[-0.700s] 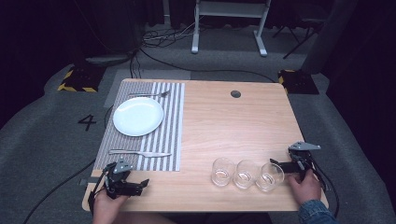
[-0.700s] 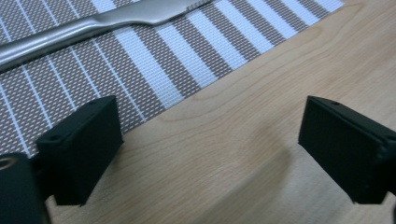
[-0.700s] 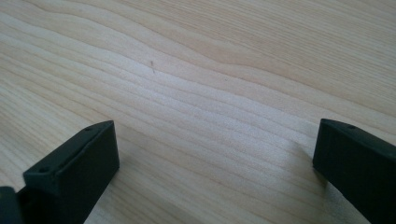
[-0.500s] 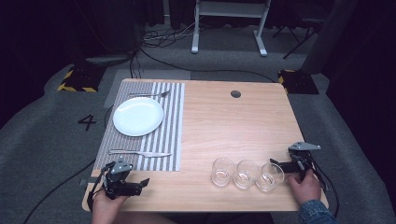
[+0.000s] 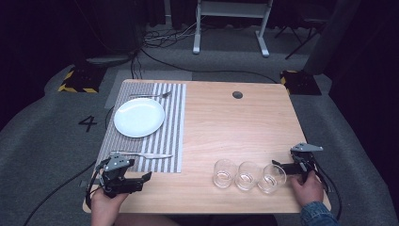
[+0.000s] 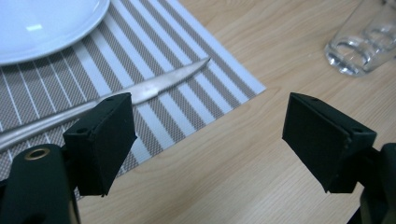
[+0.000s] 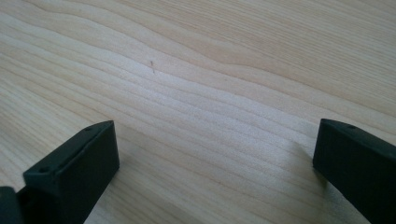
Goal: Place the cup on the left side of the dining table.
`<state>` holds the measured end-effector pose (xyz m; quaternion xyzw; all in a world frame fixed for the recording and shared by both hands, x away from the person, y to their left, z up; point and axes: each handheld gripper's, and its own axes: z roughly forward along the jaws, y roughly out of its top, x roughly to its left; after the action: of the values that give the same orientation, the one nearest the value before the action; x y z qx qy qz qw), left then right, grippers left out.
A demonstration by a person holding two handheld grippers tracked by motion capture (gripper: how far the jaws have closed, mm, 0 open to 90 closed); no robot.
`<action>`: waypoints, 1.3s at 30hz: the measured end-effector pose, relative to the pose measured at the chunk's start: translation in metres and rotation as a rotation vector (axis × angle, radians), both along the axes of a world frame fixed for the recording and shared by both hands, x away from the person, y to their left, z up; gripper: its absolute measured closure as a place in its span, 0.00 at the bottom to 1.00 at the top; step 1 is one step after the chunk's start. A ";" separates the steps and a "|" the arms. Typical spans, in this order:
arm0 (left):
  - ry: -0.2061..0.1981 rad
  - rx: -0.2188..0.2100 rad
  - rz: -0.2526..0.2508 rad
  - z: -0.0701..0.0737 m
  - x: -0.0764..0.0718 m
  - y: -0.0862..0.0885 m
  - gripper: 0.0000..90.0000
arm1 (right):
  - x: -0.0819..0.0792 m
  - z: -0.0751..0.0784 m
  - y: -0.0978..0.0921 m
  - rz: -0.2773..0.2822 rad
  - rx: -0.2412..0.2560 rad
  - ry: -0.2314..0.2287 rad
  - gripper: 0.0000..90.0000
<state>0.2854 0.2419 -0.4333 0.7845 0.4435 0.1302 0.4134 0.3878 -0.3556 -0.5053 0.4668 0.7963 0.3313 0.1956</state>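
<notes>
Nothing has visibly moved since the earlier frames: both grippers sit where they were and the glasses keep their row.

The three glasses stand side by side along the near edge of the table point(image 5: 226, 122), touching or almost touching. The right glass point(image 5: 272, 178) is the one the right gripper point(image 5: 278, 165) sits just beside, and its rim meets the jaw tips in the high view; whether they truly touch is hard to make out. The middle glass point(image 5: 246, 175) and the left glass point(image 5: 225, 173) follow to the left of it.

In the right gripper view the jaws stand wide apart with nothing between them, only bare wood below; both are cut off at the frame edges.

Well to the left of the glasses, the left gripper point(image 5: 146, 178) rests near the table's near left corner, its jaws also spread wide and empty. In its own view a knife point(image 6: 154, 88) lies on the striped mat point(image 6: 187, 60), its handle hidden behind one jaw, the plate point(image 6: 42, 28) is cut off at the top, and one glass point(image 6: 359, 44) shows partly at the top right corner.
</notes>
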 end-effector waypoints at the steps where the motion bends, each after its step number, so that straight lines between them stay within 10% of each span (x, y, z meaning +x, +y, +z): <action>1: -0.010 0.004 -0.003 0.005 0.000 -0.003 0.20 | 0.000 0.000 0.000 0.000 0.000 0.000 0.01; 15: -0.088 -0.008 -0.030 0.035 0.000 -0.017 0.23 | 0.000 0.000 0.000 0.000 0.001 0.000 0.01; 39: -0.159 -0.051 -0.233 0.066 0.018 -0.070 0.22 | -0.001 0.000 0.000 -0.002 0.002 0.001 0.01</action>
<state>0.3031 0.1722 -0.3672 0.8072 0.3185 0.1318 0.4792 0.3873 -0.3555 -0.5053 0.4680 0.7956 0.3316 0.1953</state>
